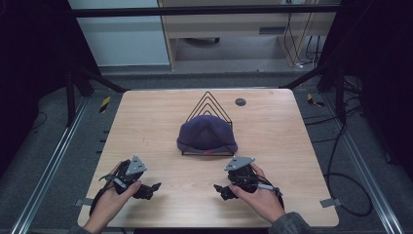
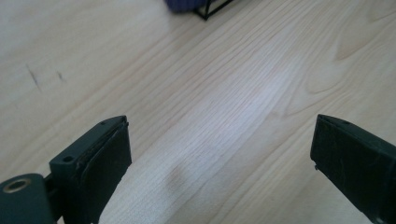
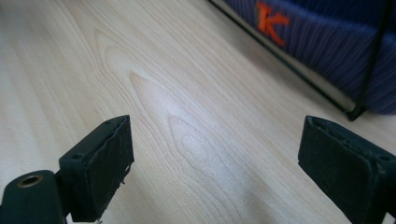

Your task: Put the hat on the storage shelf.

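A dark blue knit beanie (image 1: pixel 207 135) with an orange letter on its cuff (image 3: pixel 270 18) hangs over a black wire rack (image 1: pixel 209 105) in the middle of the wooden table (image 1: pixel 146 122). My left gripper (image 1: pixel 155 186) rests low near the front left of the table, a hand around it, jaws pointing right; its jaws stand wide apart over bare wood (image 2: pixel 219 140). My right gripper (image 1: pixel 217 188) sits at the front right, jaws pointing left, open with nothing between them (image 3: pixel 212 154). The beanie and the rack's base wire (image 3: pixel 299 65) lie just beyond its right jaw.
A small dark round disc (image 1: pixel 240 102) sits in the table top behind the rack. Cables (image 1: pixel 336 146) trail on the floor to the right. Dark frame posts (image 1: pixel 73 92) flank the table, and a cabinet (image 1: pixel 243 29) stands behind it.
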A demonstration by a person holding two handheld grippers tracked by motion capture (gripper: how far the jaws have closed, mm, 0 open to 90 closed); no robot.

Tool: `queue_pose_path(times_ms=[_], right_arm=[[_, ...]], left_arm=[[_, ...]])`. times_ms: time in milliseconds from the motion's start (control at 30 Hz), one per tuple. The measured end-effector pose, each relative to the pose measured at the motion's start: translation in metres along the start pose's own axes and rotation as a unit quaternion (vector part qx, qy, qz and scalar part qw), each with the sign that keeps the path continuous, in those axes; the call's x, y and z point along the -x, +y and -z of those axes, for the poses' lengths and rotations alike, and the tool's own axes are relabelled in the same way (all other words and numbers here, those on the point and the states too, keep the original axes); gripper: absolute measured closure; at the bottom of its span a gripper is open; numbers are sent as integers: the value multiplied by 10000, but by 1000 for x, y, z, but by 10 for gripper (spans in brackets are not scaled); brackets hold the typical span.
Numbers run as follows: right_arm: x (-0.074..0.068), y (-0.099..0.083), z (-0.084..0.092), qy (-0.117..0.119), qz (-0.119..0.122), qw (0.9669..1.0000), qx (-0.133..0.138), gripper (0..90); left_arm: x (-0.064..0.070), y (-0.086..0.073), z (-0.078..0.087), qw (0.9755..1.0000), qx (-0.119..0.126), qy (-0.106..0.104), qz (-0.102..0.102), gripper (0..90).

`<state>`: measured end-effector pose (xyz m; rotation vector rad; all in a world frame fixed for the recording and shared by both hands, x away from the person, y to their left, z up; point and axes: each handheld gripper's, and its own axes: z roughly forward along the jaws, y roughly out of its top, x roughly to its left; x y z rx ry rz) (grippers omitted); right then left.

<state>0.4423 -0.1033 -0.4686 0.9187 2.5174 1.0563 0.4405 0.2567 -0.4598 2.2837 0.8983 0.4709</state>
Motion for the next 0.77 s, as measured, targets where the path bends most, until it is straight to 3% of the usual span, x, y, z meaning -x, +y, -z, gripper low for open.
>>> queue_pose_path(times_ms=[233, 400, 533, 600, 767], right_arm=[[10, -14, -24, -111, -192, 9995, -215, 95], [13, -18, -32, -243, -155, 9993, -225, 81], [14, -24, -37, -330, -199, 9992, 98, 46], [14, -24, -38, -354, -227, 9990, 117, 41], [13, -24, -38, -406, -296, 9987, 95, 25]], left_arm=[[-22, -18, -23, 9986, -111, 22, 516, 49], [-24, -18, -30, 9983, -69, 29, 584, 48], [-24, -19, -40, 9976, -210, 34, 661, 43], [-24, -20, -44, 9982, -118, 58, 590, 0], [-27, -25, -47, 9983, 231, -19, 526, 0]])
